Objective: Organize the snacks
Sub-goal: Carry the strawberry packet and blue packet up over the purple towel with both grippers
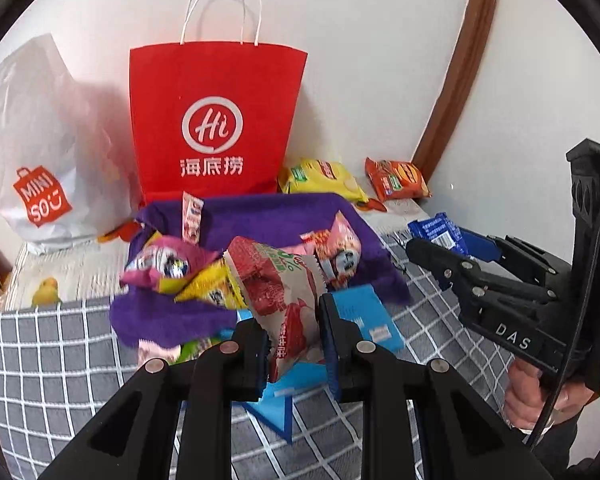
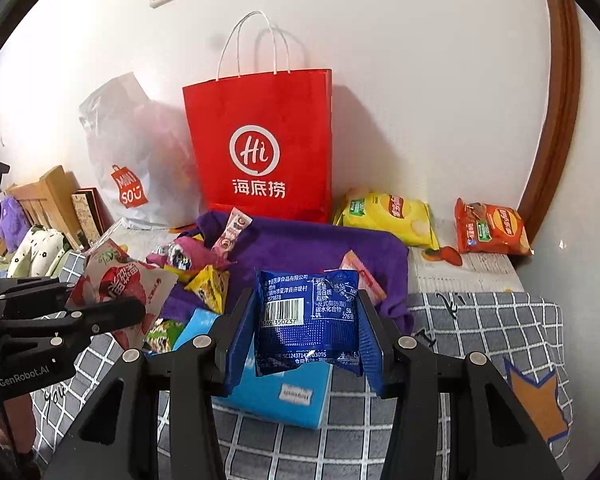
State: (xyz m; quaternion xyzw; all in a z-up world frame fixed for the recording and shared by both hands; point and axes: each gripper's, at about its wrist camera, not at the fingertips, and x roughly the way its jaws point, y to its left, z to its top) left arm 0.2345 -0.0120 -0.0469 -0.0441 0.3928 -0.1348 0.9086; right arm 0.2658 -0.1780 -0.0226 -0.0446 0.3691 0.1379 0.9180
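Note:
My left gripper (image 1: 294,332) is shut on a red-and-white snack packet (image 1: 278,292), held above a purple cloth (image 1: 260,216) heaped with several small snack packets. My right gripper (image 2: 306,330) is shut on a dark blue snack packet (image 2: 306,316) with a barcode, also held above the bed. In the left wrist view the right gripper (image 1: 432,248) shows at right with the blue packet (image 1: 436,230). In the right wrist view the left gripper (image 2: 112,312) shows at left with the red-and-white packet (image 2: 120,280). A yellow chip bag (image 2: 388,214) and an orange chip bag (image 2: 490,232) lie by the wall.
A red paper bag (image 1: 216,120) and a white Miniso plastic bag (image 1: 36,152) stand against the wall behind the cloth. A light blue box (image 2: 276,396) lies on the grey checked bedcover (image 2: 460,320) under the grippers. A wooden frame (image 2: 556,120) runs up the right.

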